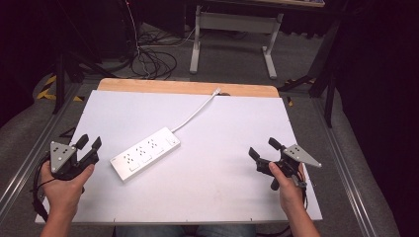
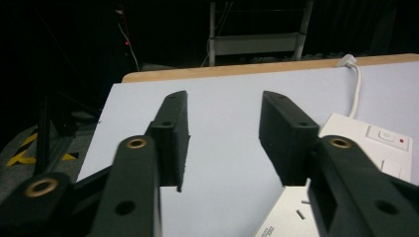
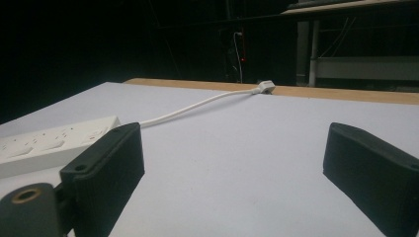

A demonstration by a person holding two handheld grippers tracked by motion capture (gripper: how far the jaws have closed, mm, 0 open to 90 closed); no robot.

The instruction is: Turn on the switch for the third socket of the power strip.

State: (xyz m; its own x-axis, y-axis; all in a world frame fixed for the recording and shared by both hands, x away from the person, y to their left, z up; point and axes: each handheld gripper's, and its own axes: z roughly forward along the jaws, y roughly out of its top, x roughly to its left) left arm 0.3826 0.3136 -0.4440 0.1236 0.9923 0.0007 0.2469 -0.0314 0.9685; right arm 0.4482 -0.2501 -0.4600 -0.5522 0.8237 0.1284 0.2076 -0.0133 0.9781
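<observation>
Apparently nothing begun yet. Power strip [image 1: 145, 153] lying untouched, left of table [image 1: 227, 197] centre, cord [image 1: 195, 114] running to far edge. Left gripper [image 1: 89, 142] hovering near left edge, right gripper [image 1: 263, 148] near right edge; jaws apart, empty.

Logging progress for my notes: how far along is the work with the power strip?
Nothing looks done: the power strip lies flat on the white table, its cable running to the far edge. Nothing is in hand; the left gripper and right gripper are open and empty, either side of it. Any handling is still ahead.
</observation>
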